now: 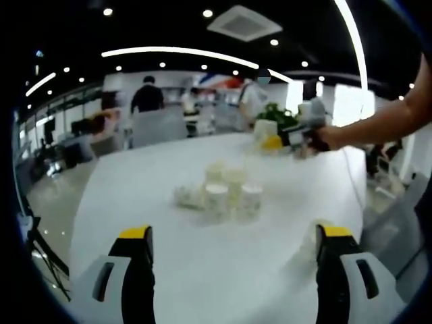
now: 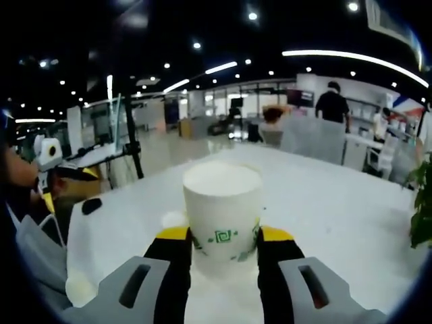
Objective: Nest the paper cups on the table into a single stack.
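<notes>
A cluster of several white paper cups stands mid-table, one lying on its side at the cluster's left. Below them my left gripper is open wide, its yellow-tipped fingers apart above the white table. A hand holds my right gripper above the far side of the table with a cup in it. In the right gripper view, the right gripper is shut on an upright white cup with a green logo. The left gripper shows at the left edge.
A green plant stands at the table's far edge. Grey chairs and standing people are beyond it. The floor drops away along the table's left edge. A black mark lies on the table near its corner.
</notes>
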A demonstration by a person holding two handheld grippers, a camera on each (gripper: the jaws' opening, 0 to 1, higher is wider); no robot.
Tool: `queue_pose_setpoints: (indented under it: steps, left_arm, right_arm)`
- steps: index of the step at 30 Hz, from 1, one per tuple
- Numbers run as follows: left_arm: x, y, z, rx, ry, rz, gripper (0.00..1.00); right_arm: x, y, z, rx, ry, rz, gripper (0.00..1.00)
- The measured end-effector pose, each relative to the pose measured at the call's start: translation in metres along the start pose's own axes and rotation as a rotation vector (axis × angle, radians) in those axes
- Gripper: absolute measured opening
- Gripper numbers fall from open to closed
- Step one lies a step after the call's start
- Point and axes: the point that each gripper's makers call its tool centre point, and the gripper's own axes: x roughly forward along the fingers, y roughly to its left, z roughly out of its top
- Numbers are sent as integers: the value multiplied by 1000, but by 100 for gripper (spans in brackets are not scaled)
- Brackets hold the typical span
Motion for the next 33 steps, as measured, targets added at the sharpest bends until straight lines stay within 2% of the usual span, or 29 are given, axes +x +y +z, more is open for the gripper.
queue_pose_setpoints:
  steps: [11,22,33]
  left_arm:
    - [-9,-2,2,-2,-7,12,98]
    - [-15,-9,11,11,-18,4,98]
    - [-17,-14,19,17,-16,3,98]
  right_arm:
    - [-8,20,2,-5,11,26,35]
    - [-14,39,4,-13,13,51,35]
    - [-16,49,7,-10,6,63,35]
